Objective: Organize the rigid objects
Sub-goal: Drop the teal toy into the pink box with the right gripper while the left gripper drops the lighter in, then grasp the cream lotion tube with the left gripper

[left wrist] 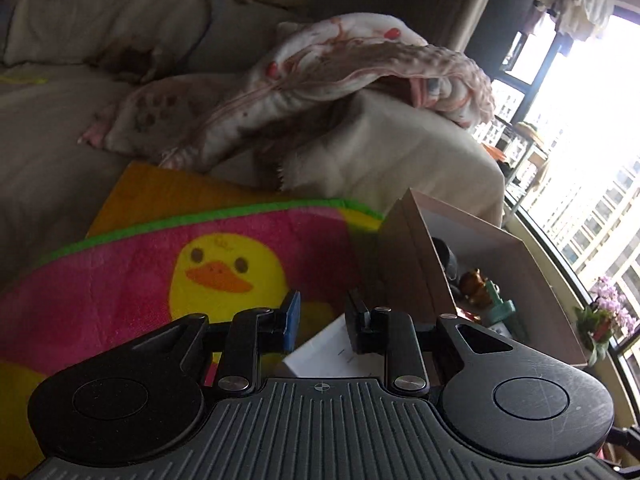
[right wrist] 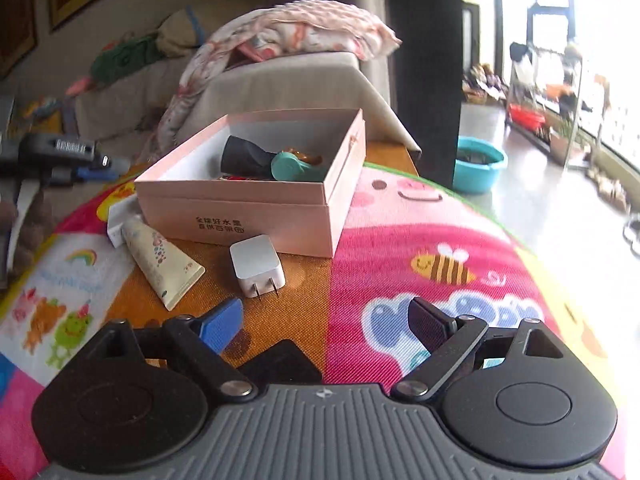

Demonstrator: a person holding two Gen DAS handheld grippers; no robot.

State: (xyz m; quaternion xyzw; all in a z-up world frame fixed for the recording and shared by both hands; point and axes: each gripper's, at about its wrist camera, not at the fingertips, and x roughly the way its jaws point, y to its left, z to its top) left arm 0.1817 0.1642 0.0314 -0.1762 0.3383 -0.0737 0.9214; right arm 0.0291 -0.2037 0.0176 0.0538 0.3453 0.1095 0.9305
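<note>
Only right wrist shows charger (right wrist: 257, 265), tube (right wrist: 160, 257).

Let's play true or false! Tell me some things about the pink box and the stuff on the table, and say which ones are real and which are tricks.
1. The pink box has no lid on it. True.
2. The white charger plug is inside the box. False: it lies on the table in front of the box.
3. The cream tube lies on the table, left of the charger. True.
4. The right gripper is holding the tube. False: its jaws are wide open and hold nothing.
5. A teal thing and a black thing are in the box. True.
</note>
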